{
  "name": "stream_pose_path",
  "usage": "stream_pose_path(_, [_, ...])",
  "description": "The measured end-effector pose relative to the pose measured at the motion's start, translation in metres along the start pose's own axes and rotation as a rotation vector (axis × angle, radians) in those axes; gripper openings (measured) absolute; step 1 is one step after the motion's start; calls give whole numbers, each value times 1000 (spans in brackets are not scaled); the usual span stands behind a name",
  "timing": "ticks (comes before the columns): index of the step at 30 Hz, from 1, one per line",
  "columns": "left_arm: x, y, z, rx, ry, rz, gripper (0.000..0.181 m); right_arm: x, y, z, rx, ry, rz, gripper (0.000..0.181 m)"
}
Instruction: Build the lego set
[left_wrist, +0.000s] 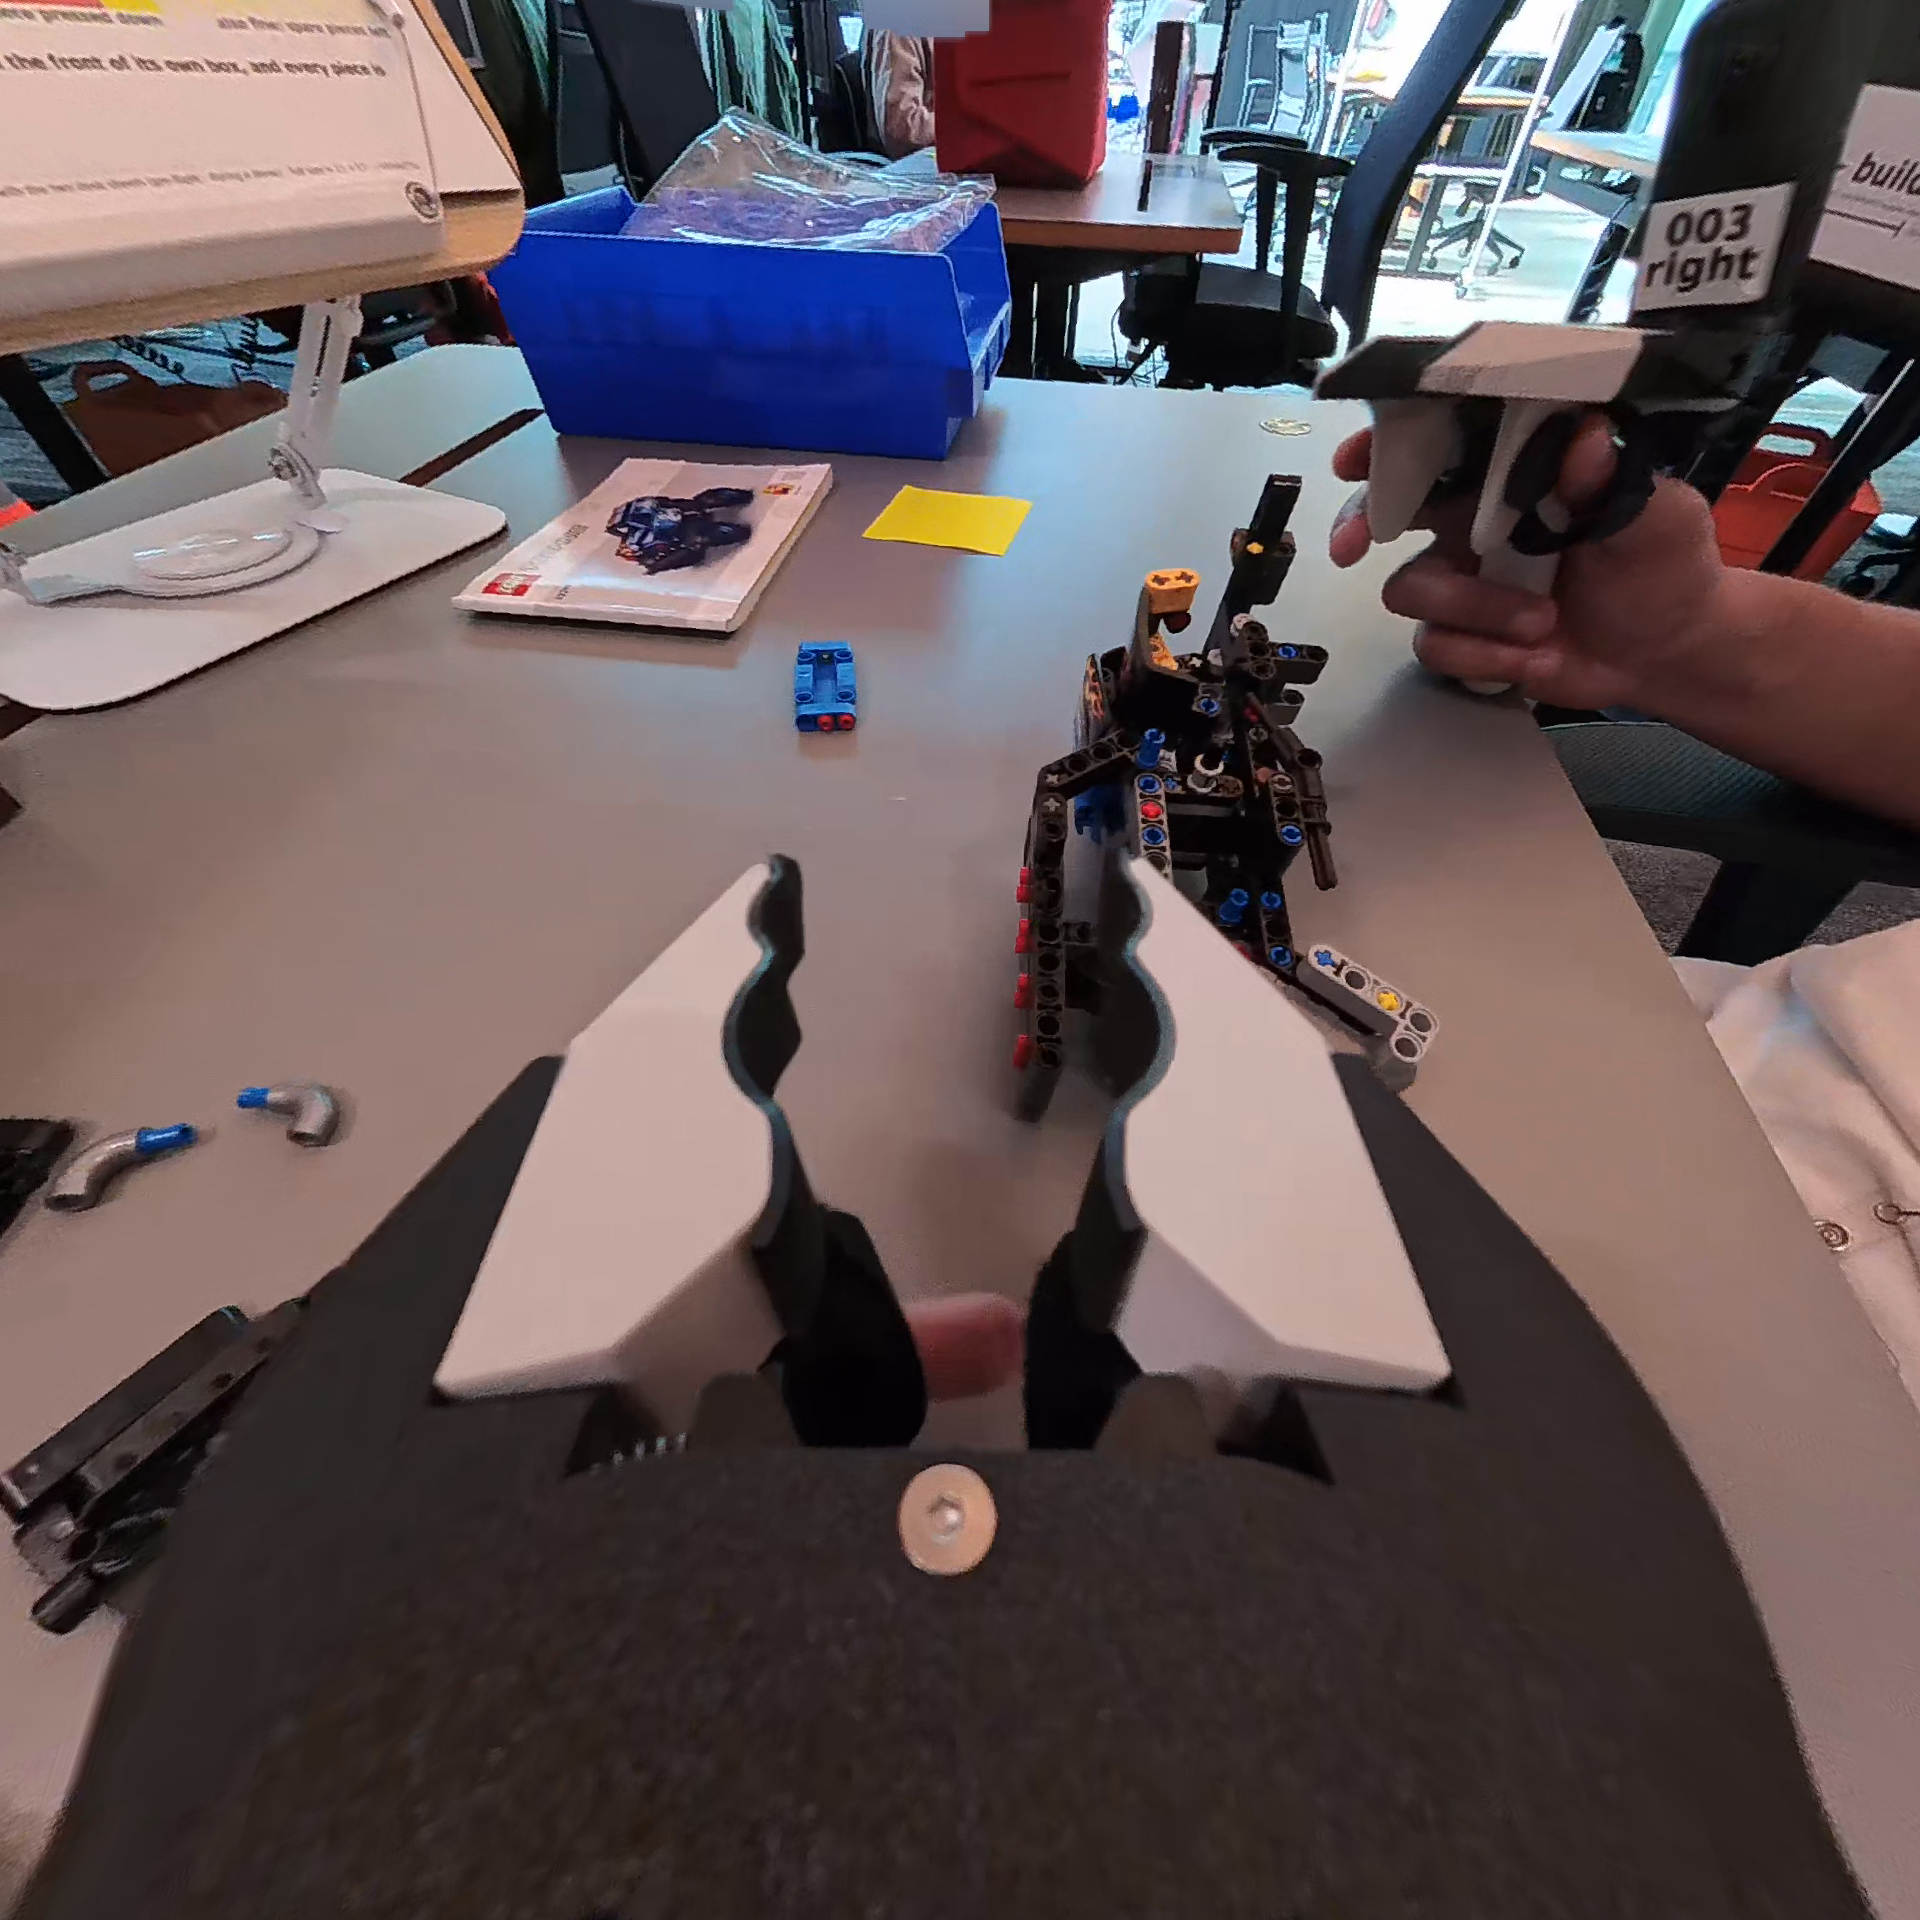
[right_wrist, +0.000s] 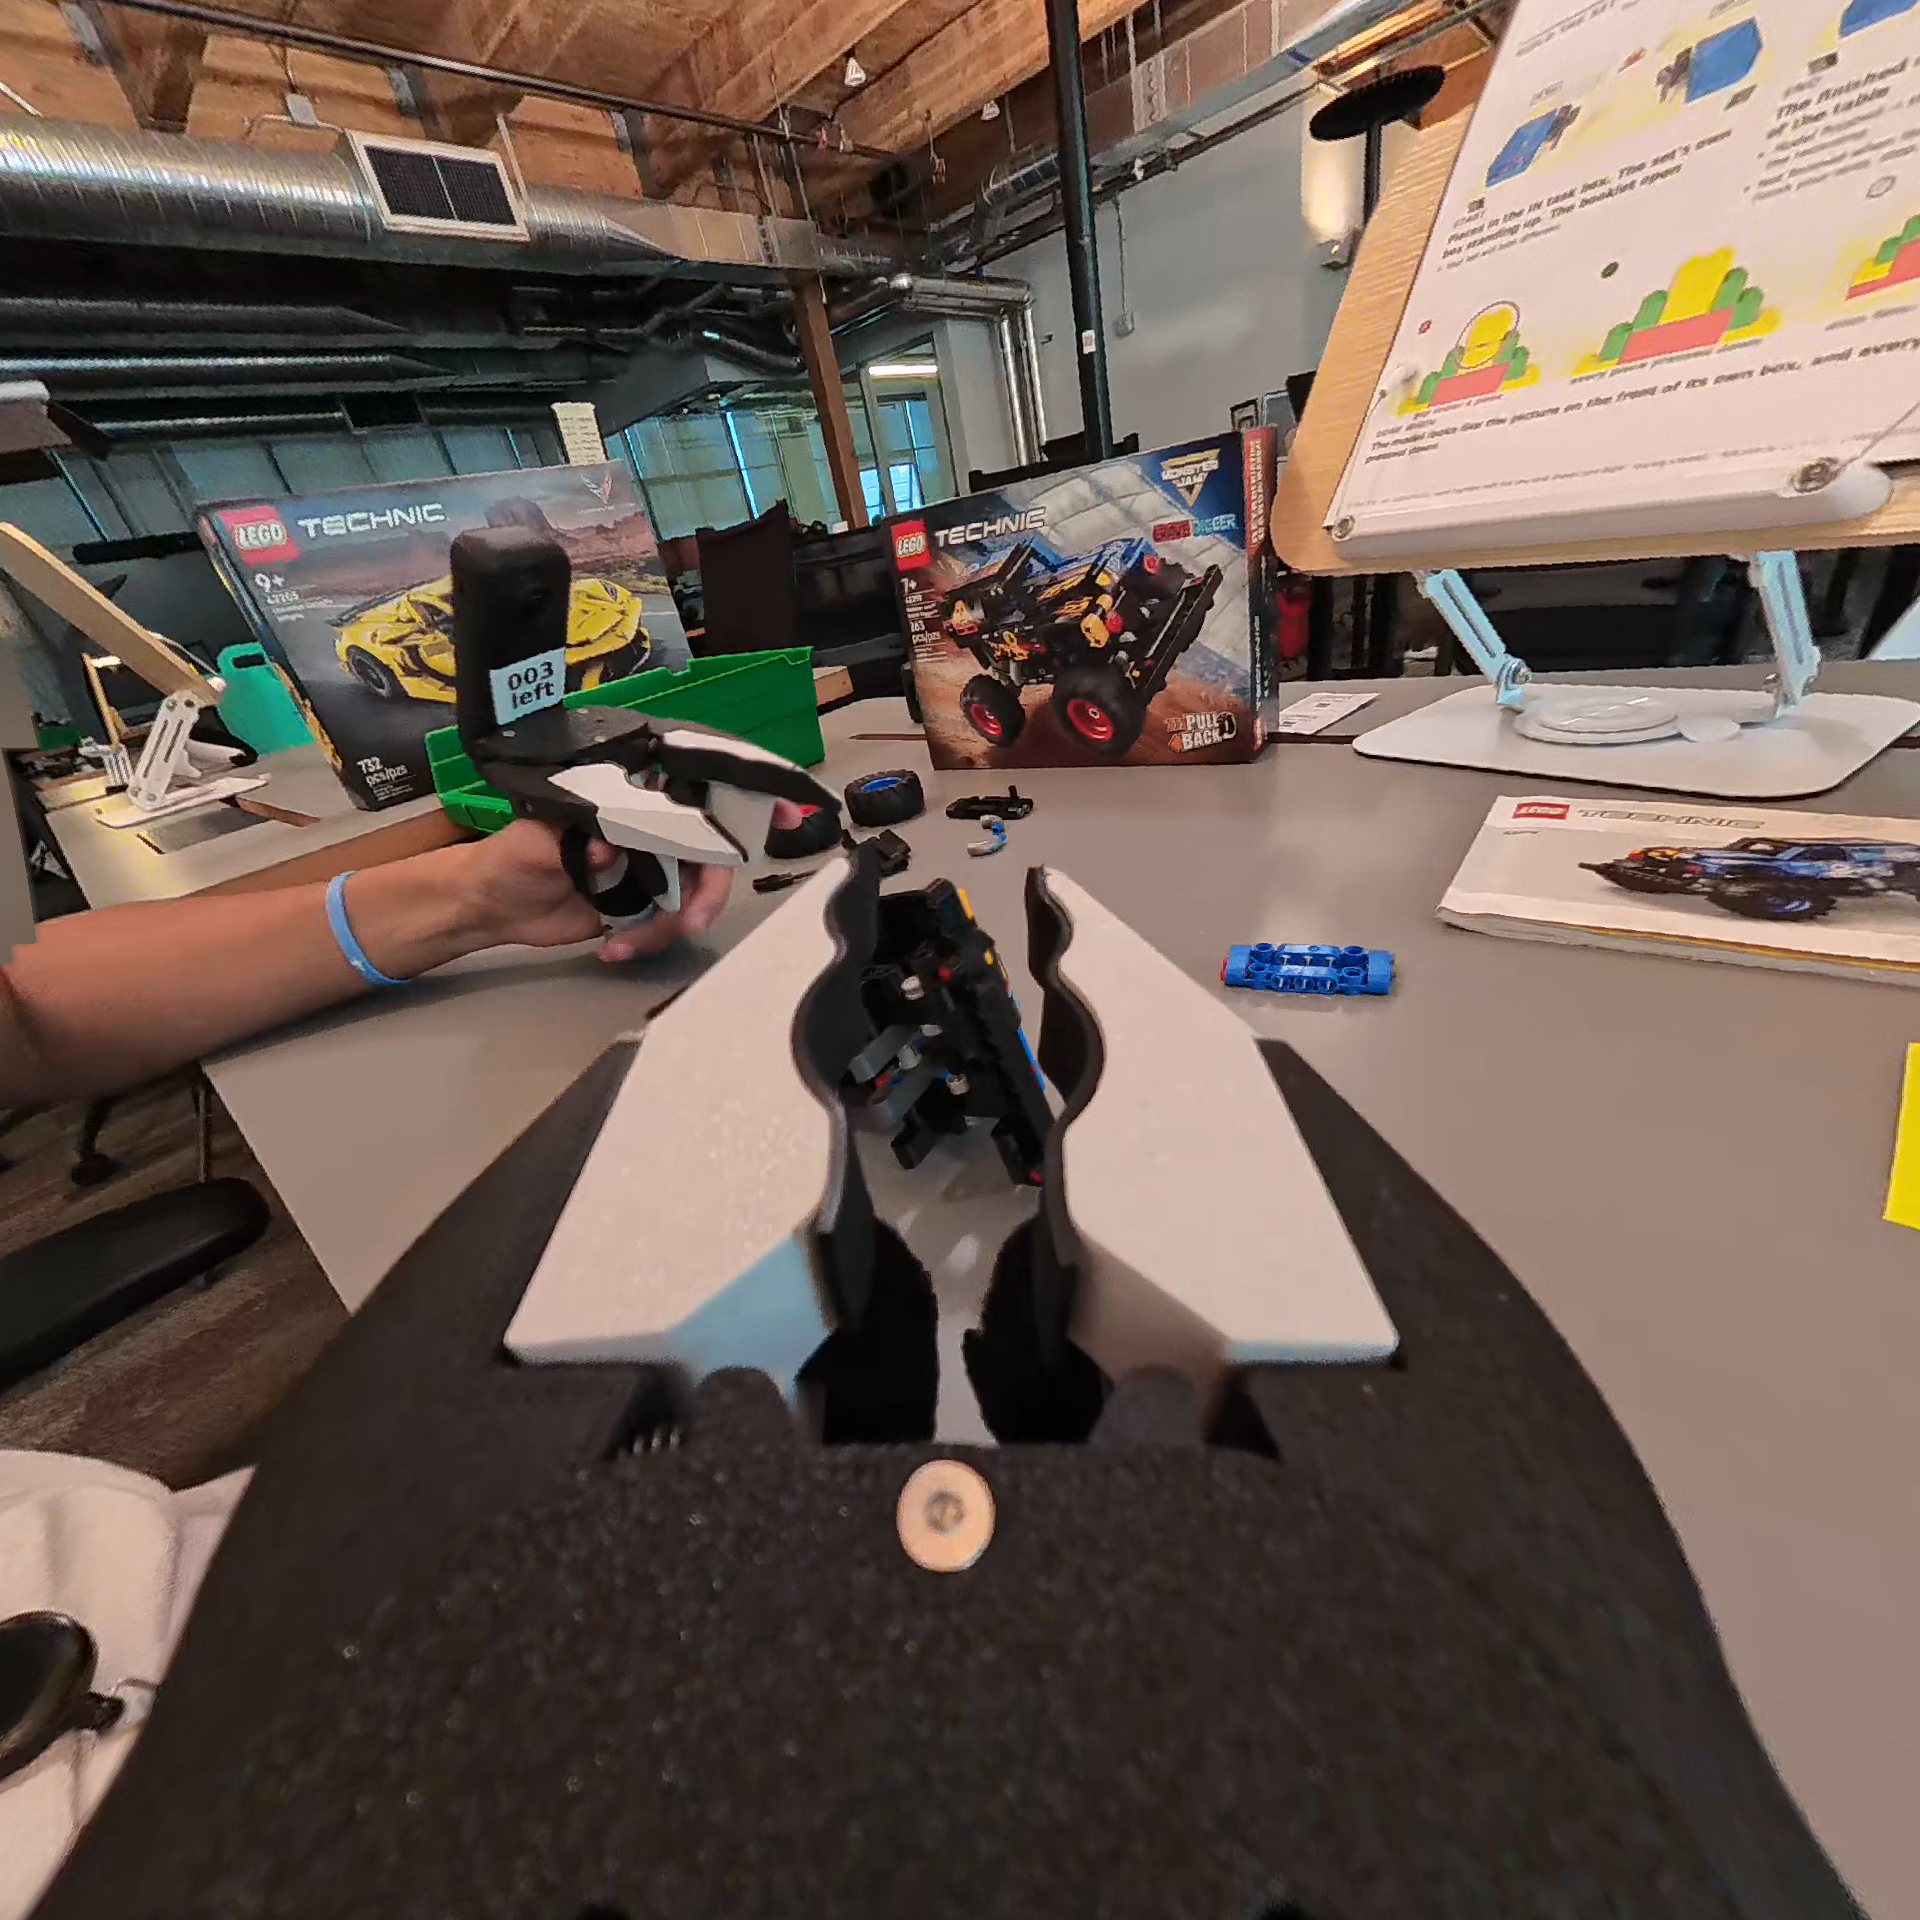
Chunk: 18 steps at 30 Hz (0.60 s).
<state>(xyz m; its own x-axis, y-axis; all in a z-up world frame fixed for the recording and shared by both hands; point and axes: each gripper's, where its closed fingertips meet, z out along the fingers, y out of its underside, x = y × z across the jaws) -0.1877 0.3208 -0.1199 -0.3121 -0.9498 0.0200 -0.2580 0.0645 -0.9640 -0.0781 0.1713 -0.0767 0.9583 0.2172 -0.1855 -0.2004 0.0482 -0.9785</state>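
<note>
1. Foam-padded black body of the left gripper (left_wrist: 951, 935) is filling the near foreground of its own view; its white fingers are standing wide apart, holding nothing, with bare grey table (left_wrist: 520, 883) between them.
2. Just to its right, a half-built black toy truck chassis (left_wrist: 1184, 790) is resting tilted on the table, pins and beams sticking out.
3. Seen from the right wrist view, the right gripper (right_wrist: 940, 904) is hanging over that chassis (right_wrist: 940, 1039), fingers moderately apart, framing it; whether they are touching it cannot be told.
4. Judging by looks, the chassis is light, rigid plastic, yet snap-fit, so loose ends may pop off; the dense middle frame seems the safest hold.
5. Its underside is hidden, and small parts (left_wrist: 296, 1110) at the left edge are blurring.
</note>
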Motion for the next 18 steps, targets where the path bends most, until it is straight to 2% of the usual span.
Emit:
stream_pose_path(3, [5,4,0,-27,38,-6,56,-5,3,2,-23,-5,-41,28])
stream_pose_path(9, [20,10,1,-59,82,75,29,-16,15,10,-103,-50,-96,27])
stream_pose_path(18, [26,14,3,-87,102,103,25,-29,31,17,-201,-82,-190,27])
